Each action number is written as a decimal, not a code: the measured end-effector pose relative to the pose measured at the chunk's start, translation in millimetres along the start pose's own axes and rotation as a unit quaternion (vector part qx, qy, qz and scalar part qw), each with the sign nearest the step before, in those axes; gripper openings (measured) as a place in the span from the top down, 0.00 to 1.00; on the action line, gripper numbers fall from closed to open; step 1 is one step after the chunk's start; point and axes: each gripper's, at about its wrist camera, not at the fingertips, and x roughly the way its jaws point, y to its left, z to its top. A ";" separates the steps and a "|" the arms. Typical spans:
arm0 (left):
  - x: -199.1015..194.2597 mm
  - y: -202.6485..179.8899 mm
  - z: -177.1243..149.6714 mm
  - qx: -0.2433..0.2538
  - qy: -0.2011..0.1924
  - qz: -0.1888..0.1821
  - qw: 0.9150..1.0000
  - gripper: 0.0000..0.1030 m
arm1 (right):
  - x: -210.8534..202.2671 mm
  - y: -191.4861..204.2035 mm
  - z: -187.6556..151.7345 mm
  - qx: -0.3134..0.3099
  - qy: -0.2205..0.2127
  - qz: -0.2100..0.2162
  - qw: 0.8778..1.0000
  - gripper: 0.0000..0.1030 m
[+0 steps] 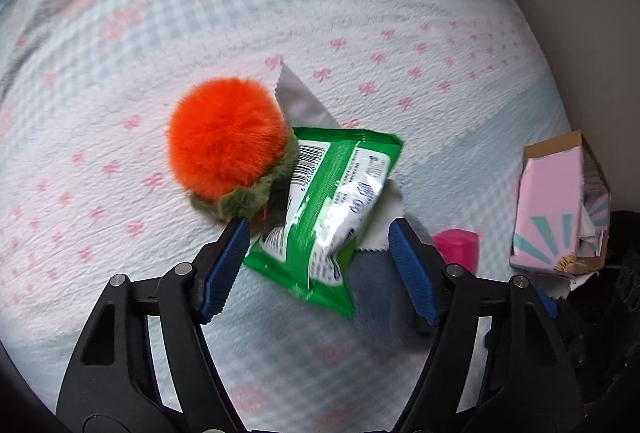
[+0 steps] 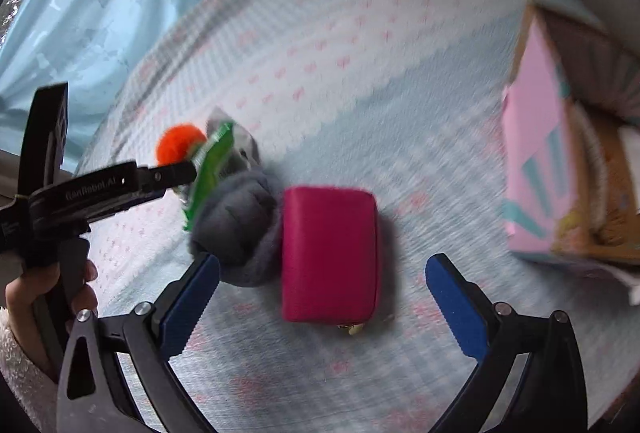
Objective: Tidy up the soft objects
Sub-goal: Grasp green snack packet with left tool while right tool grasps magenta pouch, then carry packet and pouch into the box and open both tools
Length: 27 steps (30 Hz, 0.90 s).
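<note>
My left gripper [image 1: 320, 237] is open, its blue pads either side of a green wipes packet [image 1: 328, 209] that lies on the bed. An orange plush ball with a green collar [image 1: 228, 157] sits against the packet's far left. A grey cloth [image 1: 298, 101] pokes out behind them. In the right wrist view, my right gripper [image 2: 320, 273] is open above a magenta zip pouch [image 2: 330, 253]. A grey plush [image 2: 240, 225] touches the pouch's left side. The green packet [image 2: 210, 169], the orange ball [image 2: 178, 143] and the left gripper's arm [image 2: 104, 189] show beyond it.
A pink cardboard box [image 1: 560, 205] with papers inside lies at the right; it also shows in the right wrist view [image 2: 540, 169]. The bedspread [image 1: 360, 13] is pale blue check with pink bows. A blue curtain [image 2: 100, 13] hangs at the far left.
</note>
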 end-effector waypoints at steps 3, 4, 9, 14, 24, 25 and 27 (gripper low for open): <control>14.8 1.3 4.6 -0.006 0.006 -0.008 1.000 0.37 | 17.8 -5.5 -1.4 0.006 0.016 0.008 1.000 0.00; 18.7 0.6 5.8 -0.006 0.008 -0.009 1.000 0.38 | 22.2 -6.0 -1.6 0.007 0.019 0.011 1.000 0.01; 34.1 1.0 12.6 -0.010 0.020 -0.008 1.000 0.48 | 48.1 -15.4 1.7 0.029 0.051 0.043 0.997 0.05; 32.2 0.4 12.9 -0.013 0.018 -0.012 1.000 0.55 | 61.5 -16.8 7.8 0.042 0.068 0.059 0.995 0.28; -0.4 2.7 6.8 -0.012 -0.007 -0.007 1.000 0.63 | 46.8 -24.9 5.1 0.046 0.059 0.036 0.997 0.59; -5.3 4.6 6.1 -0.012 -0.009 -0.007 1.000 0.63 | 44.5 -25.8 4.5 0.045 0.057 0.033 0.997 0.59; -13.7 3.2 4.7 -0.011 -0.013 -0.007 1.000 0.63 | 35.6 -25.6 2.3 0.046 0.048 0.030 0.997 0.60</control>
